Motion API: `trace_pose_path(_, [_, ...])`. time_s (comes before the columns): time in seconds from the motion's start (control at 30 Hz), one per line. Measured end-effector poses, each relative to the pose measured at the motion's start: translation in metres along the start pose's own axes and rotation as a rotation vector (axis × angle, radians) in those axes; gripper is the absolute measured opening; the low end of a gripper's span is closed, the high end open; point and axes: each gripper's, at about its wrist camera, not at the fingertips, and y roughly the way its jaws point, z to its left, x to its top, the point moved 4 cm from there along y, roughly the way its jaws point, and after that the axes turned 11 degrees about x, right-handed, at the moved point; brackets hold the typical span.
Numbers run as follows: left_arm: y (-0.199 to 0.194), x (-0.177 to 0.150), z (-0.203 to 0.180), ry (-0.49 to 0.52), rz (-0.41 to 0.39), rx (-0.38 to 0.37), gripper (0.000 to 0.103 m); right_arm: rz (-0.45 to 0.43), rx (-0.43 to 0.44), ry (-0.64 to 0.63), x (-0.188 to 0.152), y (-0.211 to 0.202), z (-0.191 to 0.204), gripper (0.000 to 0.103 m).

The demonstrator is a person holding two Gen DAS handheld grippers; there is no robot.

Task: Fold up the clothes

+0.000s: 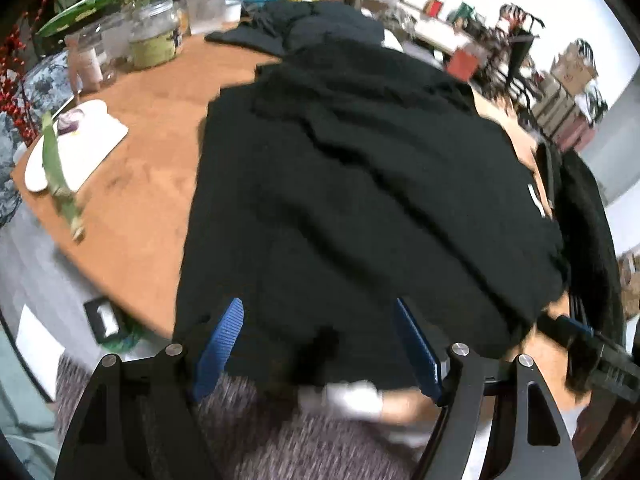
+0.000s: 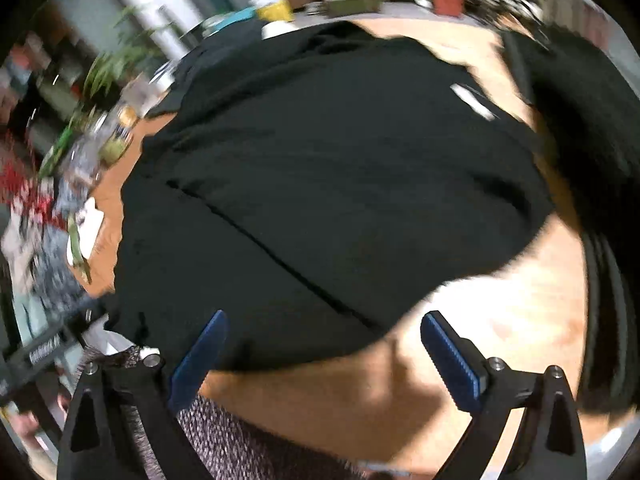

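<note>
A black garment (image 1: 360, 184) lies spread over the middle of a round wooden table (image 1: 160, 128), rumpled into long folds, with its near edge hanging at the table's rim. In the right wrist view the same garment (image 2: 320, 184) fills most of the frame, a seam running diagonally across it and a small white label (image 2: 472, 102) near its far right side. A second dark piece of clothing (image 1: 304, 24) sits in a heap at the far side of the table, touching the spread garment.

The left gripper (image 1: 320, 344) hovers over the near edge of the garment with its blue fingers (image 1: 222, 344) set wide apart and nothing between them. The right gripper (image 2: 324, 356) is also spread wide and holds nothing; its left finger is over the cloth's edge and its right finger (image 2: 452, 364) is over bare wood just beside the hem. In the left wrist view part of the right gripper (image 1: 588, 344) shows at the lower right, beside the garment's corner.

To the left on the table are a white cutting board (image 1: 76, 144) with a cut red onion (image 1: 70, 122) on it and a green leaf (image 1: 60, 176) lying across it. Further back stand glass jars (image 1: 154, 34) and leafy plants (image 1: 92, 4). Below both grippers is a grey speckled knit fabric (image 1: 248, 432). The room behind is cluttered and blurred.
</note>
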Motion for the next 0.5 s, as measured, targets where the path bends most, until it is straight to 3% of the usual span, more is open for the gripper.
trace_pose_path(0.13, [0.034, -0.004, 0.001, 0.042, 0.105, 0.036, 0.077, 0.02, -0.004, -0.146, 0.025, 0.036, 0.04, 0.099])
trace_pose_path(0.27, [0.037, -0.023, -0.004, 0.216, 0.094, 0.15, 0.078, -0.018, -0.036, -0.351, 0.062, 0.062, 0.086, 0.097])
trace_pose_path(0.4, [0.032, -0.03, -0.003, 0.216, 0.11, 0.154, 0.078, 0.017, -0.094, -0.507, 0.104, 0.1, 0.128, 0.096])
trace_pose_path(0.5, [0.032, -0.029, -0.005, 0.23, 0.167, 0.157, 0.078, 0.08, -0.118, -0.523, 0.142, 0.133, 0.15, 0.095])
